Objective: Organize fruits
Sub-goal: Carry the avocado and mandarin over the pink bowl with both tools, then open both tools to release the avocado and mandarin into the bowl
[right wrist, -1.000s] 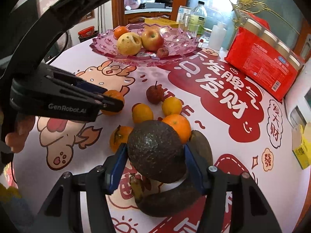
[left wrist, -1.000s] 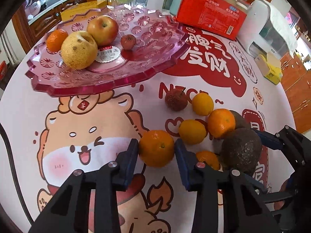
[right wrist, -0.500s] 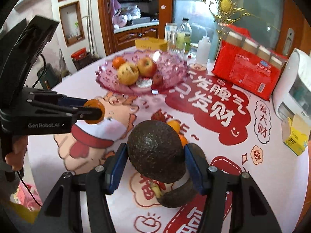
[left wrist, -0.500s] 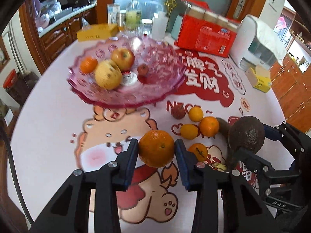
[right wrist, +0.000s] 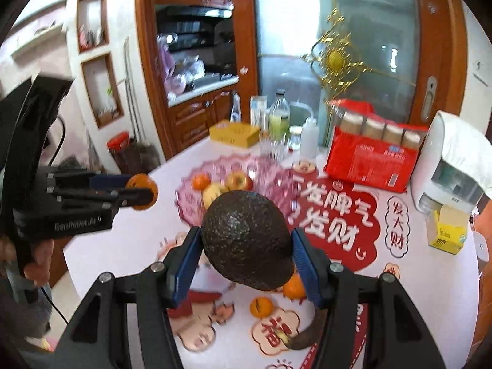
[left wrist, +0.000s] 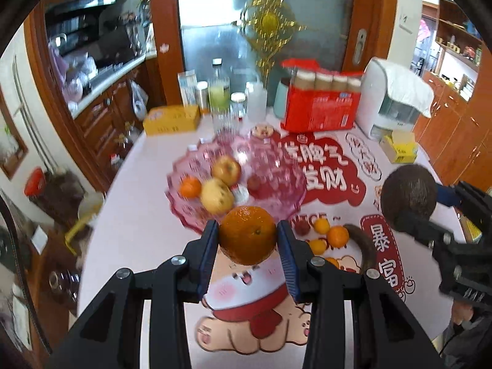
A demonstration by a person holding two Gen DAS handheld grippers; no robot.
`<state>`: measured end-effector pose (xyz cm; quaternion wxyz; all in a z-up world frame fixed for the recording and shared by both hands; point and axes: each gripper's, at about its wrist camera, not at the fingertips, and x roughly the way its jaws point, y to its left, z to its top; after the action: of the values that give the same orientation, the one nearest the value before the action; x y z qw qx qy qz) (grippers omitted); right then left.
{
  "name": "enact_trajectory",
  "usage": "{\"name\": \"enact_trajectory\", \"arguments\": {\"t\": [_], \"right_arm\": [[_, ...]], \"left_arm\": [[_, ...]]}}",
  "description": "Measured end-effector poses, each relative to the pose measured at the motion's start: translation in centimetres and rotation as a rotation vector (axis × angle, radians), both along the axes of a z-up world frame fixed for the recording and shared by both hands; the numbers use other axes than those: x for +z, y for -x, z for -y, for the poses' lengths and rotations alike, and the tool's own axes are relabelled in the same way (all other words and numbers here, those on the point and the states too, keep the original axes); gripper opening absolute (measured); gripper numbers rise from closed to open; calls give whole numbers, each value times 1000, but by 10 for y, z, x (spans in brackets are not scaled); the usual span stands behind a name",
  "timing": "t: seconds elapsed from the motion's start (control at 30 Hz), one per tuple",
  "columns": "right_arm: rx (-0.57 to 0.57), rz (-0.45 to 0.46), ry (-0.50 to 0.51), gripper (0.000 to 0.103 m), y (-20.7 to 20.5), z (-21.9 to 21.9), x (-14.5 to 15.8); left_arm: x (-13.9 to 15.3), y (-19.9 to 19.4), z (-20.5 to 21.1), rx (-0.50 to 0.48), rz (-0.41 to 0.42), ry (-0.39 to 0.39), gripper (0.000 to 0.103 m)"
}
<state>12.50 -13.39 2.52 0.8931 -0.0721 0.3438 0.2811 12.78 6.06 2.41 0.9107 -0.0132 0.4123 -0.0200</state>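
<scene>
Two fruits are held above the table, one in each pair of tongs. Through the left wrist camera, the left gripper (left wrist: 247,240) is clenched on a round orange mandarin (left wrist: 247,234), its blue pads pressing both flanks, and the scalloped pink glass fruit dish (left wrist: 289,184) lies straight ahead of and below the tips, its near rim just past the fruit. That dish already carries an apple, a pale pear and a small orange on its left half; the right half looks bare, so open room lies ahead and slightly right. Off to the right, the right gripper (left wrist: 412,215) grips a dark, pebbly-skinned avocado (left wrist: 407,195). Through the right wrist camera, the right gripper (right wrist: 246,261) clasps that avocado (right wrist: 246,240) across its width, long axis tilted toward the lens, with the dish (right wrist: 276,181) ahead and a little left. The left gripper (right wrist: 138,192) appears nearer the dish's left rim, so crowding between the tongs is the likely risk.
</scene>
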Motion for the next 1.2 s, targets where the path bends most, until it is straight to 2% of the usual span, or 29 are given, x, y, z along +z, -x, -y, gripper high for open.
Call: {"name": "enact_trajectory", "arguments": {"t": [0.1,0.27,0.43,0.57,0.83,1.0,1.2], "right_arm": [[-32,24,-37,59,-7,-9,27],[-101,52,-67,59,-26,-31,61],[-169,-23,-78,59,-56,-55,59],[-209,-153,-80,59,-92,-74,29],[-278,-421,-25,59,-142,-100,-71],[-302,-516,10,59,-162,-109,-120],[-333,-583,23,59,-174,-122,-156]], "left_arm": [[26,-2,-16,-33,46,-23,37],[51,-15,-43,-45,103,-42,38],[48,-43,-71,-55,94,-7,38],[14,-75,-86,-75,20,30,38],[-75,-131,-80,-130,-132,50,38],[-118,-153,-73,-159,-180,55,38],[-159,-168,-73,-173,-259,35,38]]}}
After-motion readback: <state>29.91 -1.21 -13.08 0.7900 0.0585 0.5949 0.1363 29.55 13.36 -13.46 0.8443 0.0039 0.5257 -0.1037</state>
